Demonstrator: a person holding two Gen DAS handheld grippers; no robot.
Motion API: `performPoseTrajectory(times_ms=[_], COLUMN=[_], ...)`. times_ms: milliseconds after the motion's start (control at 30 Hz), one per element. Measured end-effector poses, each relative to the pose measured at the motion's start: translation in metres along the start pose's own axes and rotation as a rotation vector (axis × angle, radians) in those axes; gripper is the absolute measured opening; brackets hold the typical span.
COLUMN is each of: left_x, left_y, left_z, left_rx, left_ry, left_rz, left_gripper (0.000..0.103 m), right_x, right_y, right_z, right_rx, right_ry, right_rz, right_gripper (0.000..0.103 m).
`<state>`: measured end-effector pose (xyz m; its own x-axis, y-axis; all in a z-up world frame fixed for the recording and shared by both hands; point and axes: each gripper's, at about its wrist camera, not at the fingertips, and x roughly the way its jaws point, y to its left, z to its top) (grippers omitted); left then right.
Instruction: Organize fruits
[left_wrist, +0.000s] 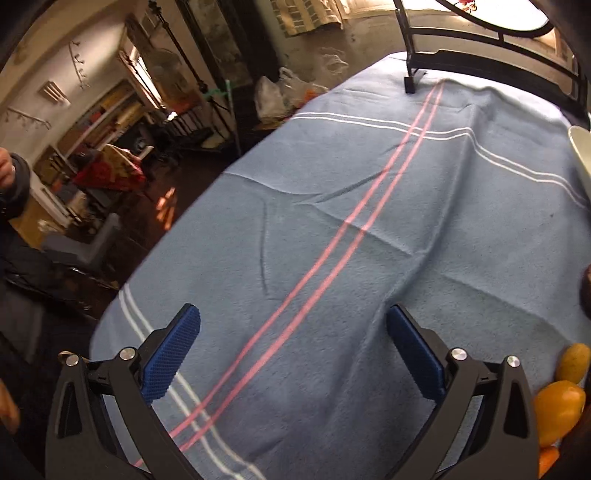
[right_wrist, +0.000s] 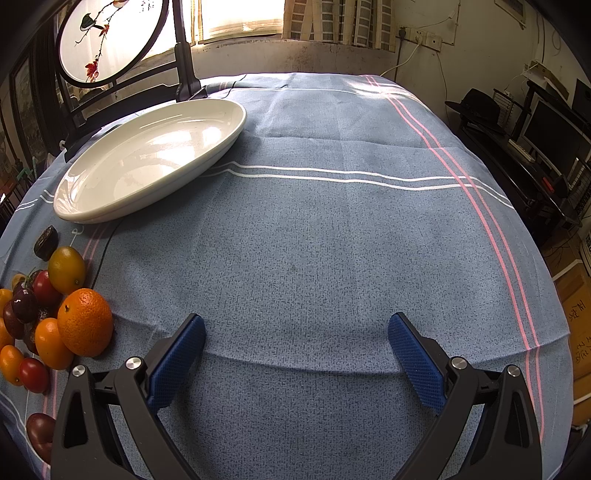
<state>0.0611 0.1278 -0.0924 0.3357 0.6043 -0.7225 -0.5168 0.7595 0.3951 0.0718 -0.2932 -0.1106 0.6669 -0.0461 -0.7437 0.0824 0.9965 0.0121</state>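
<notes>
Above, both grippers, left (left_wrist: 293, 323) and right (right_wrist: 296, 332), are hovering with jaws spread wide, holding nothing; heaped round orange fruit (right_wrist: 85, 322) is lying beside the empty oval white ceramic plate (right_wrist: 155, 155).

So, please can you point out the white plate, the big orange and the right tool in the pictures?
white plate (right_wrist: 221, 110): right wrist view, on its far rim.
big orange (right_wrist: 85, 321): right wrist view, middle of its peel.
right tool (right_wrist: 297, 332): right wrist view, midway between its open fingertips.

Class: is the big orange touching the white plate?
Apart. The right wrist view shows bare tablecloth between the orange and the plate.
</notes>
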Motion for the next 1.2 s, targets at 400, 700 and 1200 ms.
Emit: performPoseTrajectory(times_ms=[400, 700, 1200], left_x=[-0.034, -0.037, -0.029], left_y=[0.049, 0.052, 0.052], left_z=[-0.019, -0.020, -0.022], left_rx=[-0.243, -0.210, -0.222], left_ry=[-0.143, -0.121, -0.135], left_rz=[0.231, 0.331, 0.289], left_gripper=[0.099, 0.099, 0.099], right_x=[0.000, 0.000, 0.000], right_y=[0.000, 0.000, 0.000], right_z=[0.000, 0.000, 0.000], right_rx=[0.000, 0.000, 0.000], right_ry=[0.000, 0.000, 0.000], right_rz=[0.000, 0.000, 0.000], right_gripper=[0.100, 0.100, 0.100])
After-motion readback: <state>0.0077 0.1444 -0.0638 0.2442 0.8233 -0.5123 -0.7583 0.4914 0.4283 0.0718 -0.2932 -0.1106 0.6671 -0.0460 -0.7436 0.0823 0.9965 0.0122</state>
